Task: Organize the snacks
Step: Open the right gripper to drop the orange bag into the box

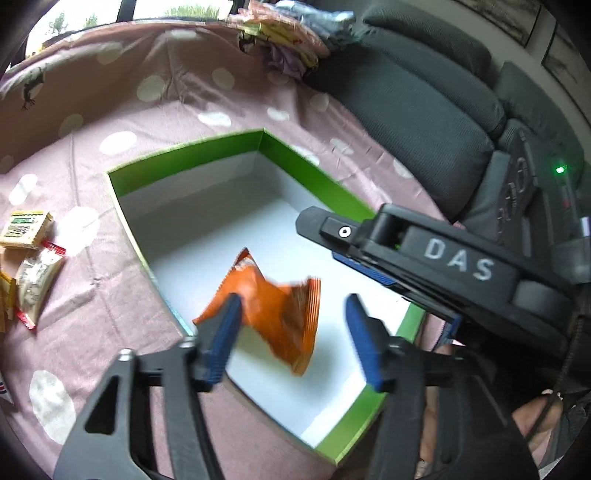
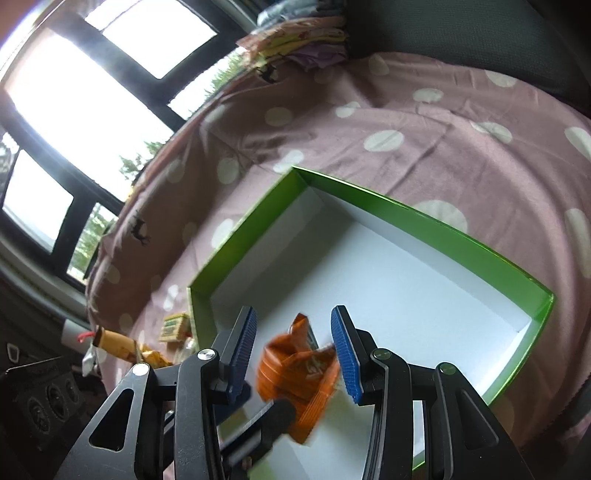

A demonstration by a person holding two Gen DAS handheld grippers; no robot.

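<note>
An orange snack packet (image 1: 275, 310) is blurred inside the open green box with a white floor (image 1: 207, 225); whether it touches the floor I cannot tell. My left gripper (image 1: 291, 334) is open above the box's near corner, the packet between and beyond its blue fingers. My right gripper shows in the left wrist view (image 1: 369, 254) at the box's right side. In the right wrist view my right gripper (image 2: 295, 350) is open with the orange packet (image 2: 295, 373) loose between its fingers, above the box (image 2: 424, 218).
Several loose snack packets (image 1: 27, 258) lie on the pink dotted cloth (image 1: 184, 96) left of the box, also in the right wrist view (image 2: 173, 326). Folded cloths (image 1: 280, 33) are piled at the back. A grey sofa cushion (image 1: 424, 122) lies right.
</note>
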